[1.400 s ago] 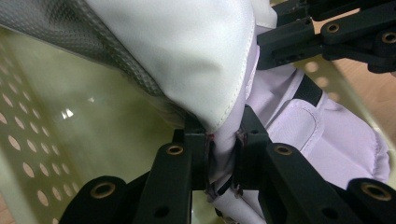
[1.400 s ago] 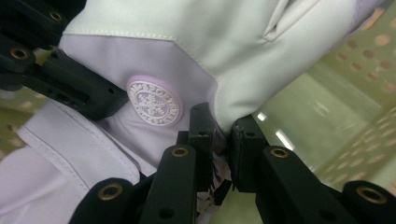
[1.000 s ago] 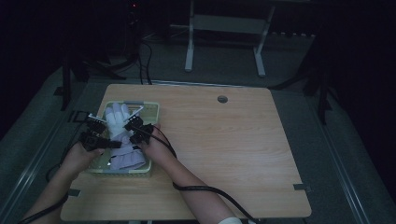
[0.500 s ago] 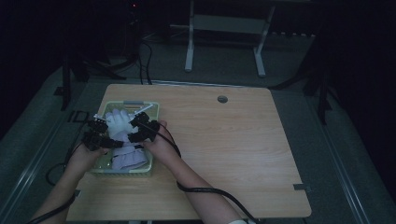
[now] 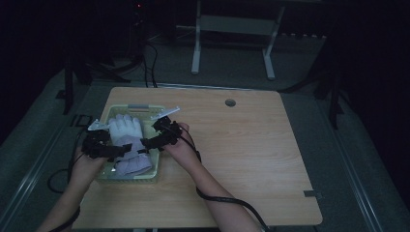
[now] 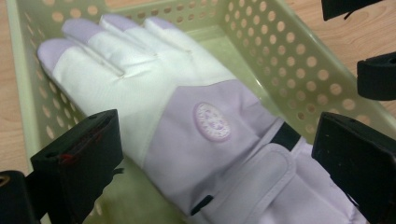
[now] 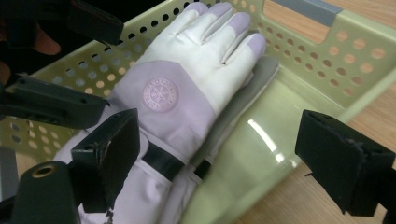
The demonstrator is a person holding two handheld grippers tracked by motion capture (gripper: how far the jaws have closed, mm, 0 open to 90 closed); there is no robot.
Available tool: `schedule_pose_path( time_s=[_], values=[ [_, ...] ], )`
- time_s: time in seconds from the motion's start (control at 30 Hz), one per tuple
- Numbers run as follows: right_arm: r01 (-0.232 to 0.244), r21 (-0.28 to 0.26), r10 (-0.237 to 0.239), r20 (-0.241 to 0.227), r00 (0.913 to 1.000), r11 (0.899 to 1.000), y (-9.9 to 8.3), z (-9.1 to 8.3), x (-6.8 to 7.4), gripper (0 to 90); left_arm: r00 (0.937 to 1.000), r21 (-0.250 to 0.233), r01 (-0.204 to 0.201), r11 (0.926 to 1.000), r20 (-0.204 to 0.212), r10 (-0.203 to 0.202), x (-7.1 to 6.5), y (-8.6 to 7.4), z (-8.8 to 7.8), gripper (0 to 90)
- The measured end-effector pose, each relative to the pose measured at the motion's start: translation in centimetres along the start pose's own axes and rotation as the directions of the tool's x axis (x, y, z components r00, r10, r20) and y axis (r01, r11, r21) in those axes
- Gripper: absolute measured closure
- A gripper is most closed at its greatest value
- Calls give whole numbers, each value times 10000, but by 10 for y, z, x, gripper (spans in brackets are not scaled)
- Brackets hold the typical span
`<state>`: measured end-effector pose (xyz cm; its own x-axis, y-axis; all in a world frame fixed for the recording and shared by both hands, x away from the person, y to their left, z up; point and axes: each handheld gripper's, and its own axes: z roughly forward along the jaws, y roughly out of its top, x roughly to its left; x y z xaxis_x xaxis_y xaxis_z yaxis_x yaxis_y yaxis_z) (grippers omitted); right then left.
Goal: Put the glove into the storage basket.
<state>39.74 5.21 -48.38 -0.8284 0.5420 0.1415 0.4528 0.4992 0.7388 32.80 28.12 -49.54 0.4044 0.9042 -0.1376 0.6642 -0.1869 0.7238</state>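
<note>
- Both hands have drawn back and slightly up from the glove since a second ago; in the earlier high views the grippers sat low and close together over the basket's contents, and now they stand a little further apart above it.
- Left gripper (image 5: 116,151): jaws have just been opening and now stand wide, nothing pressed between them; the glove lies below and beyond the pads.
- Right gripper (image 5: 147,142): jaws have likewise just been opening, now spread wide and empty, hovering over the basket's near right corner.
- Reading: the glove looks freshly let go, so the placing step appears done and the hands are probably free to withdraw.
- Glove (image 6: 187,116): lies inside the basket, back upward, fingers extended toward the far end, cuff toward the person. White fabric over the fingers and knuckles, pale lilac fingertips, lilac panel over the back of the hand, a round embossed badge (image 6: 212,121) at centre, a black band at the wrist and a lilac strap over the cuff.
- Second layer: a grey-edged piece shows beneath the glove in the right gripper view (image 7: 238,100), possibly its partner; cannot tell for certain.
- Basket (image 5: 152,166): pale green plastic, perforated walls, a cut-out handle at the far end, standing on the left part of the wooden table (image 5: 251,154).
</note>
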Motion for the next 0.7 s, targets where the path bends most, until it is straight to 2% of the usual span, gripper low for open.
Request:
schedule_pose_path(
  time_s=[0.13,0.27,0.43,0.47,0.5,0.53,0.7],
  values=[
    [41,-41,-41,-64,10000,10000,-5,-10,-6,138,9995,-381,214,9990,235,-206,-7,-1,-2,21],
    [110,-154,-111,-14,9999,9998,-12,-21,-12,139,9976,-492,389,9980,592,-359,-17,-1,-3,22],
    [391,160,-396,299,9988,9991,-22,-34,-18,138,9963,-524,-66,9986,856,111,-35,1,-2,23],
    [364,151,-368,270,9990,9992,-24,-37,-21,139,9947,-615,-163,9980,1006,225,-44,3,-1,24],
    [364,151,-368,270,9990,9992,-24,-37,-21,139,9947,-615,-163,9980,1006,225,-44,3,-1,24],
    [265,110,-269,342,9991,9996,-28,-44,-25,139,9945,-619,-241,9978,1004,302,-48,4,0,24],
    [188,31,-189,284,9994,9998,-39,-57,-33,140,9906,-561,-756,9956,1102,815,-70,6,5,24]
  ],
)
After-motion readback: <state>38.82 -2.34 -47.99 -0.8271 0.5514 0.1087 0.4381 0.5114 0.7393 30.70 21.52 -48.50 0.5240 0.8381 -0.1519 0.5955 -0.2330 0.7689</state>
